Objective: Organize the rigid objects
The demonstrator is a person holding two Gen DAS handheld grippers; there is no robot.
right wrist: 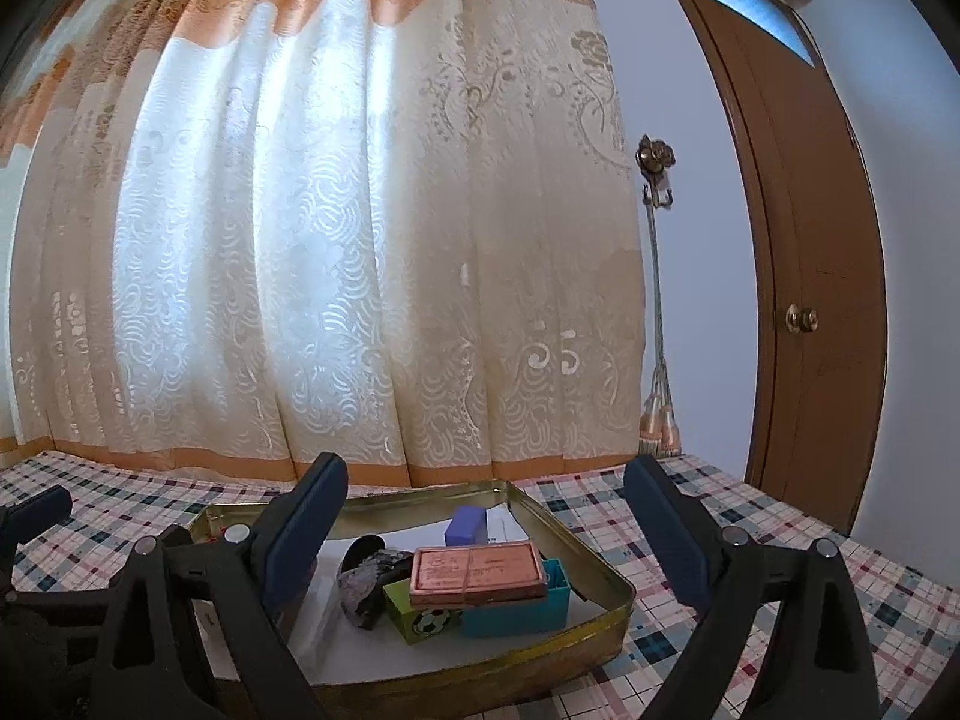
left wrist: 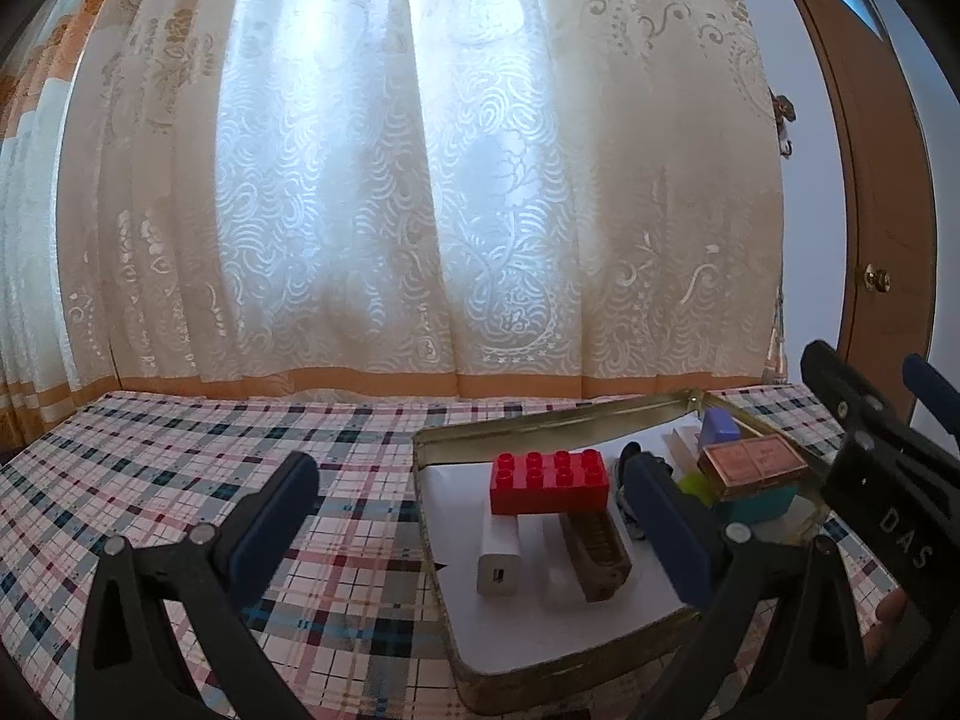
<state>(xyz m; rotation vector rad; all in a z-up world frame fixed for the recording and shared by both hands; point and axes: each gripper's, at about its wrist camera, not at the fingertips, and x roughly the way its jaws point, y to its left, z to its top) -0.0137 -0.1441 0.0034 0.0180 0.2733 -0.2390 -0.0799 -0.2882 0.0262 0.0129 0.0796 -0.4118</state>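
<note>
Left gripper (left wrist: 468, 516): jaws wide, empty | Right gripper (right wrist: 480, 534): jaws wide, empty | Tin tray (right wrist: 612, 618) on bench: holds red brick (left wrist: 549, 480), copper box (right wrist: 477, 570) stacked on teal box (right wrist: 516, 609) | Risk: a jaw clipping the stack likely topples it.

I see a tabletop (left wrist: 180, 480) covered in a plaid cloth of pink, white and dark blue checks, its far edge meeting a hanging curtain (left wrist: 420, 210). Directly on it, toward the right side, I see one shallow gold-coloured metal tin (left wrist: 528, 429), set at an angle to the tabletop's edges, lined with white paper, holding several small items.
</note>
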